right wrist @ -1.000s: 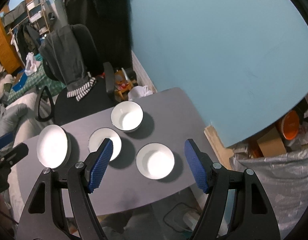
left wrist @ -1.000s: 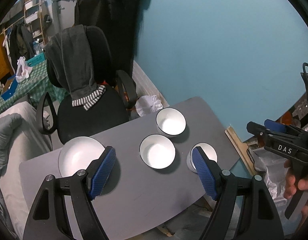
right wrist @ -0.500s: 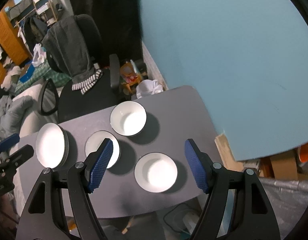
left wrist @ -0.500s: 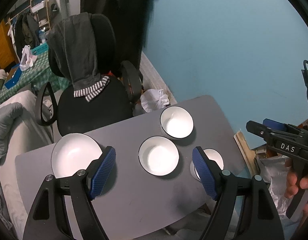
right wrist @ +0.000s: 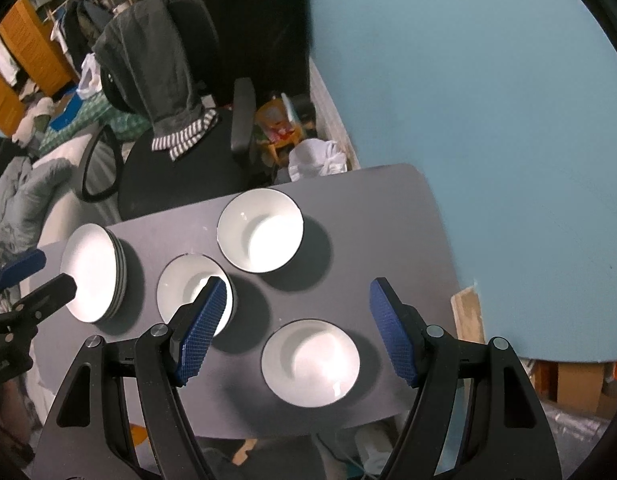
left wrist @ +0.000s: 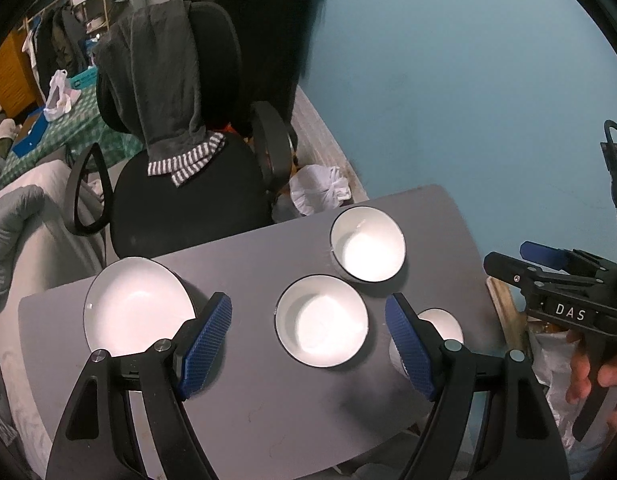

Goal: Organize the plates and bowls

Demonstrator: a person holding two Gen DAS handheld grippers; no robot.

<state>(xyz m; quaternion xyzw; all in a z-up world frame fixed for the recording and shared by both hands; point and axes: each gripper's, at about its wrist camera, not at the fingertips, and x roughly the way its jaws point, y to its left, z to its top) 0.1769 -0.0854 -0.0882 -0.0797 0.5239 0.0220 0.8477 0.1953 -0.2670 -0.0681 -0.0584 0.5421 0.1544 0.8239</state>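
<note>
Hovering right tongs [right wrist: 296, 326] (spread wide) above near bowl [right wrist: 310, 362].

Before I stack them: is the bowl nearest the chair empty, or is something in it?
Empty. The far bowl shows only its bare, glossy white inside in both wrist views, sitting upright on the grey table.

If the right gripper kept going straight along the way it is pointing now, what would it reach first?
Most likely the nearest white bowl, which lies between the open fingers of the right gripper with nothing visible in front of it. Height above the grey table is hard to judge.
</note>
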